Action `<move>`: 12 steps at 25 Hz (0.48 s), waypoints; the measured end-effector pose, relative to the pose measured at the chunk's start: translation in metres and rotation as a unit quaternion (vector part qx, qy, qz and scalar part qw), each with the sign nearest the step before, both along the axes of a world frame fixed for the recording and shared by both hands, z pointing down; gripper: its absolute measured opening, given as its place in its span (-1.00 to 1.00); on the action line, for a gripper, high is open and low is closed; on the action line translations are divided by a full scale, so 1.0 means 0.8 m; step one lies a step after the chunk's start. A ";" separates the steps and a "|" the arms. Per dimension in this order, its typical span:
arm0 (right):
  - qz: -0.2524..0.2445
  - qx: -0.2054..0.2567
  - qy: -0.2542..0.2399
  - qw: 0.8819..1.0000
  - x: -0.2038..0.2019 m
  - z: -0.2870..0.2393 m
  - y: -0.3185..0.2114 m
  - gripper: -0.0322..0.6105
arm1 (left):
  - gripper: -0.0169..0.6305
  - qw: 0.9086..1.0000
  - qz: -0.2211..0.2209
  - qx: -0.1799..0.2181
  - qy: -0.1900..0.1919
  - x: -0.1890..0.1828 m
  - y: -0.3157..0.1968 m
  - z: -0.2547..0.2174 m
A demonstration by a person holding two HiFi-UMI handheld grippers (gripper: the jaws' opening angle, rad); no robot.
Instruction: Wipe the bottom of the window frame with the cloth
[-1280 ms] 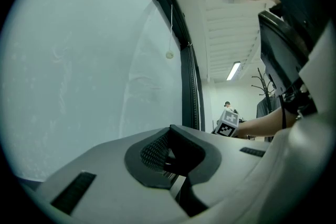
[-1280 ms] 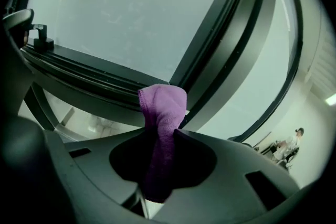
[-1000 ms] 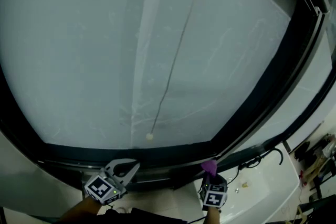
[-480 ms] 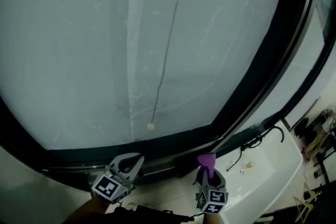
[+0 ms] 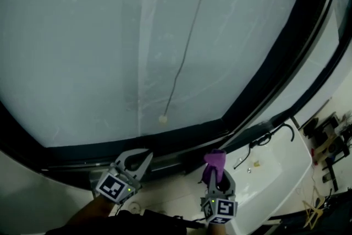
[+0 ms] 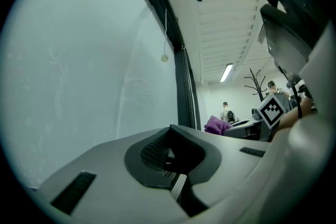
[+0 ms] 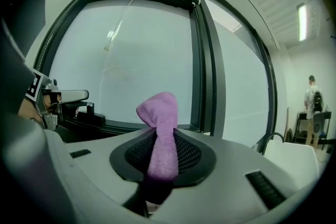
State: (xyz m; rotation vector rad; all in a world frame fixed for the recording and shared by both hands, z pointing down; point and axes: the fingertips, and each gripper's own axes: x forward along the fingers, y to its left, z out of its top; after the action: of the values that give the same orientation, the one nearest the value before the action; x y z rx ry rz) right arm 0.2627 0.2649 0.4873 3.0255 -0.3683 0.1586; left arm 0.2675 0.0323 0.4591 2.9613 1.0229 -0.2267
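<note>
cloth is purple and is pinched tight in the right hand-held gripper, with its top end poking up out of the jaws. it sits just below the dark bottom bar of the window frame, and i cannot tell if it touches. the left hand-held gripper is beside it, also low by the frame, with its jaws closed together and nothing in them. a thin cord hangs down the glass with a little bead at its end. a white sink is off to the right.
</note>
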 end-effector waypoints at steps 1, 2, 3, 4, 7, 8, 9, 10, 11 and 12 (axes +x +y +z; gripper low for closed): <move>-0.007 0.002 0.005 1.000 0.002 -0.003 -0.002 -0.64 | -0.93 1.000 -0.004 -0.001 0.000 0.000 0.000 0.000; -0.014 0.004 0.009 1.000 0.005 -0.004 -0.005 -0.65 | -0.93 1.000 -0.009 -0.003 0.001 0.001 -0.001 0.000; -0.021 0.007 0.011 1.000 0.007 -0.004 -0.010 -0.65 | -0.93 1.000 -0.015 -0.005 0.003 0.001 -0.002 0.000; -0.028 0.011 0.011 0.999 0.009 -0.004 -0.013 -0.65 | -0.93 1.000 -0.020 -0.008 0.004 0.001 -0.003 0.000; -0.046 0.021 0.005 0.999 0.016 -0.003 -0.013 -0.65 | -0.93 0.999 -0.033 -0.011 0.007 0.003 -0.004 0.000; -0.050 0.021 0.003 0.999 0.020 -0.003 -0.011 -0.65 | -0.93 0.999 -0.035 -0.010 0.007 0.004 -0.002 0.001; -0.052 0.021 0.001 0.998 0.024 -0.002 -0.009 -0.65 | -0.93 0.999 -0.036 -0.011 0.007 0.005 -0.001 0.001; -0.054 0.023 -0.001 0.998 0.027 -0.001 -0.009 -0.65 | -0.93 0.999 -0.038 -0.013 0.007 0.005 -0.001 0.001; -0.055 0.026 -0.002 0.998 0.030 0.001 -0.010 -0.65 | -0.93 0.999 -0.039 -0.014 0.007 0.006 -0.001 0.000; -0.059 0.030 -0.002 0.998 0.031 0.003 -0.012 -0.65 | -0.93 0.999 -0.041 -0.015 0.008 0.006 -0.002 0.000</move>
State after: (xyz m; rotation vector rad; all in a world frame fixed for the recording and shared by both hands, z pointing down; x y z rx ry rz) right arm 0.2879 0.2555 0.4895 3.0519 -0.5589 0.1476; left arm 0.2719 0.0306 0.4588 2.9815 0.8920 -0.2639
